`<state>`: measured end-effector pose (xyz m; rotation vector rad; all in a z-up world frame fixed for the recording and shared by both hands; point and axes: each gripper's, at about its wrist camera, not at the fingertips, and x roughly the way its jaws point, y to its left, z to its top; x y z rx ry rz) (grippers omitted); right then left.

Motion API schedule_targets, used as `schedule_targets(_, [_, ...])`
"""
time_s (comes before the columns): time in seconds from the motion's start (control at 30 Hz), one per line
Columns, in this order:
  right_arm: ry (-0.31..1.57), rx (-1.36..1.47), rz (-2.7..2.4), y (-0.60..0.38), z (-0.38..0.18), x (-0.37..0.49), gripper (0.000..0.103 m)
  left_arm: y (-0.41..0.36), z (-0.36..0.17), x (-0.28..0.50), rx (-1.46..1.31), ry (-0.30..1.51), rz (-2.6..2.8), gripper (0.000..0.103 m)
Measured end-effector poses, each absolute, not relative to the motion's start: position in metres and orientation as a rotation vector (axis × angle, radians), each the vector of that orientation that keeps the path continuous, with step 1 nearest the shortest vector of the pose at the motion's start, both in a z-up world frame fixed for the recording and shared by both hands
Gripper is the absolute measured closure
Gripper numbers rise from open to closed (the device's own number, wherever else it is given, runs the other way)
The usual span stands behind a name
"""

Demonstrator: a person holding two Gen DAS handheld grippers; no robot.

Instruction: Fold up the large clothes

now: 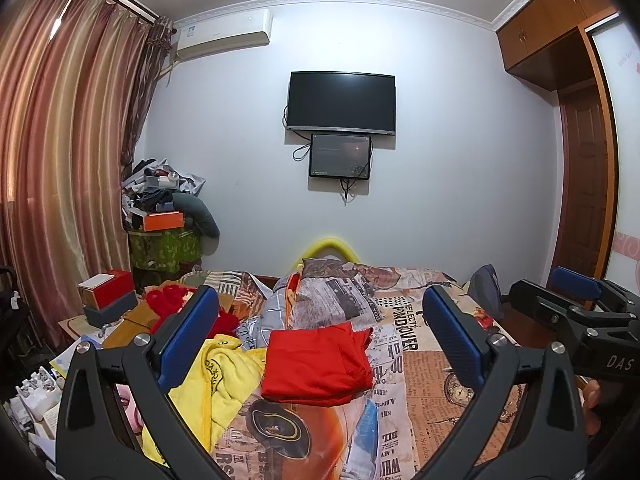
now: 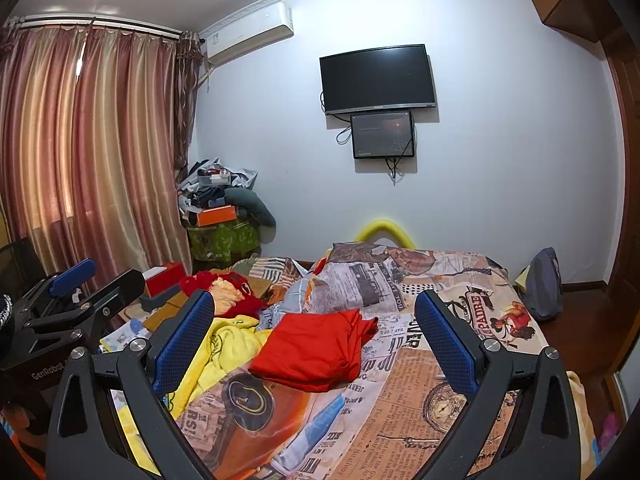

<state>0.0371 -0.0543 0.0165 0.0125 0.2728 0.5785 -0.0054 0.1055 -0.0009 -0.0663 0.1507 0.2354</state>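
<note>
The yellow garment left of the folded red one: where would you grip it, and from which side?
Grip the yellow garment at its raised crumpled ridge, coming from above on the left; the folded red garment overlaps its right edge. Both grippers are open.

Home bedroom, pretty lived-in. Bed with newspaper-print quilt cover (image 2: 420, 360), clothes strewn over it. Black flat-screen TV (image 1: 342, 103) on pale wall, smaller dark screen (image 1: 339, 156) just under it. White split air conditioner (image 1: 224, 36) near ceiling, long pink-gold striped curtains (image 1: 60, 140), brown wooden wardrobe cabinets (image 1: 548, 28), clutter heap in corner (image 2: 220, 208).
</note>
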Motion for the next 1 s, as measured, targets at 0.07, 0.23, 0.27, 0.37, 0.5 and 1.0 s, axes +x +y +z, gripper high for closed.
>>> schedule_targets(0.07, [0.273,0.012,0.580,-0.054,0.016,0.037,0.003,0.105,-0.001,-0.005,-0.065,0.150,0.237,0.001])
schedule_targets(0.23, [0.275,0.020,0.581,-0.056,0.017,0.036,0.003,0.107,-0.001,-0.005,-0.059,0.150,0.231,0.001])
schedule_targets(0.27, [0.276,0.021,0.582,-0.057,0.016,0.036,0.003,0.106,-0.001,-0.005,-0.059,0.151,0.231,0.001])
schedule_targets(0.37, [0.281,0.020,0.582,-0.056,0.015,0.038,0.003,0.106,-0.001,-0.005,-0.061,0.152,0.230,0.001])
schedule_targets(0.5, [0.280,0.019,0.581,-0.057,0.016,0.037,0.003,0.110,-0.002,-0.004,-0.056,0.159,0.213,0.000])
schedule_targets(1.0, [0.277,0.015,0.577,-0.059,0.017,0.039,0.003,0.118,-0.004,-0.002,-0.042,0.175,0.174,0.001])
